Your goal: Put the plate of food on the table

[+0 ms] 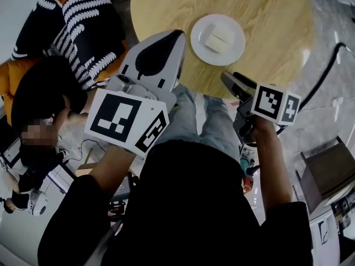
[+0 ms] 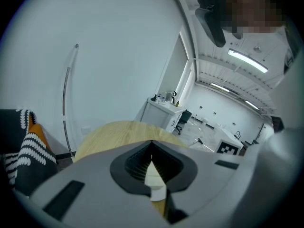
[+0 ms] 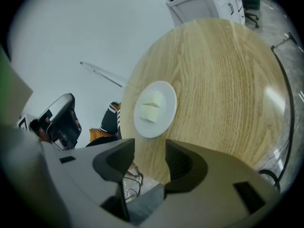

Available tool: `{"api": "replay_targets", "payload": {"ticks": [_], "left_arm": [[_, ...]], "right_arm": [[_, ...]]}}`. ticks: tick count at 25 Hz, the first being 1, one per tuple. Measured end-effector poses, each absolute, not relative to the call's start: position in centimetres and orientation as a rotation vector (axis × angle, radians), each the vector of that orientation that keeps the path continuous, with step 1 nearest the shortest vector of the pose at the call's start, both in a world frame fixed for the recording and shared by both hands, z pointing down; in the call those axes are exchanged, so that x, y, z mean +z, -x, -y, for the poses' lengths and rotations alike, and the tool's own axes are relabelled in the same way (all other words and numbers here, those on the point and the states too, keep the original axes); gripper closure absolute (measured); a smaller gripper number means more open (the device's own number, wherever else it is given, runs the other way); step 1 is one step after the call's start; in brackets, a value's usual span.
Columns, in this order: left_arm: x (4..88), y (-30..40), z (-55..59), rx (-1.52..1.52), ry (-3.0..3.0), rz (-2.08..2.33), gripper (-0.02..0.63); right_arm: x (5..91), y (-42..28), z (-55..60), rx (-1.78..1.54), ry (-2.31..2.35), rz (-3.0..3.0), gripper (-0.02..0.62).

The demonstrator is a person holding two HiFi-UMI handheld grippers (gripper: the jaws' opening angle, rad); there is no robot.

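Overhead, the round pale-wood surface [image 1: 272, 15] filled the top of the head view. It was bare but for the white plate [image 1: 235, 49] near its lower edge, with two pale blocks of food [image 1: 217, 39] on it. A grey marbled floor [image 1: 333, 54] ran round it. The left gripper view showed a plain white wall [image 2: 95, 42], a white cabinet [image 2: 159, 109] beyond the surface, and strip lights [image 2: 247, 61] on the ceiling at upper right.

At upper left of the head view a black-and-white striped cushion [image 1: 83, 26] lay on an orange chair [image 1: 16, 71], and below it, at the left edge, was another person [image 1: 41, 90]. A dark cable [image 1: 328, 68] curved down the right side, and a grey box [image 1: 327, 173] stood at lower right.

The left gripper [image 1: 178, 35] hung just left of the plate, its tip over the surface and its fingers closed tip to tip. A pale sliver showed through the slit behind the tips, and I could not make out what it was. Its marker cube [image 1: 127, 121] sat large at centre left. The right gripper [image 1: 232, 79] hovered below the plate at the surface's edge, above the wearer's jeans [image 1: 205, 121], fingers spread apart and empty. In its own view the plate lay just beyond them, with nothing in the way.
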State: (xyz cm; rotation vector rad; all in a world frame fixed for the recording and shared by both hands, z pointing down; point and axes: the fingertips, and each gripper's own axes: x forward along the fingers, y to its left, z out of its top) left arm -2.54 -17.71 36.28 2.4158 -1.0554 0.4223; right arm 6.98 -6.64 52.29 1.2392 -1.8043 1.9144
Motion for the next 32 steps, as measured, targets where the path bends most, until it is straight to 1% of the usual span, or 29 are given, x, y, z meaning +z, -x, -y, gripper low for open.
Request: {"api": "replay_targets", "payload": {"ticks": [11,15,22,24,25,28,32], "left_arm": [[29.2,1.8,17.5,0.300,-2.531,1.097,0.598],[27.0,1.7,17.3,0.257,-2.563,1.130,0.598],[23.8,1.6,15.9,0.221,-2.609,1.175,0.598],[23.0,1.6,15.3,0.210,-2.624,1.188,0.598],[22.5,1.6,15.1,0.201,-2.632,1.197,0.598],[21.5,1.4,14.1,0.165,-2.654,1.223,0.598],[20.7,0.7,12.2,0.121,-2.662,1.222,0.598]], "right_arm": [[45.2,-9.6,7.3,1.710,-1.363,1.967,0.388],[42.0,-11.3,8.2,1.563,-1.450,2.047,0.396],[35.3,-13.1,9.4,1.217,-1.607,2.257,0.468],[33.1,-13.5,9.6,1.123,-1.668,2.333,0.526],[32.1,-13.7,9.6,1.069,-1.695,2.365,0.588],[29.6,-13.8,9.4,0.949,-1.719,2.459,0.588],[28.1,-14.0,8.0,0.868,-1.709,2.507,0.588]]}}
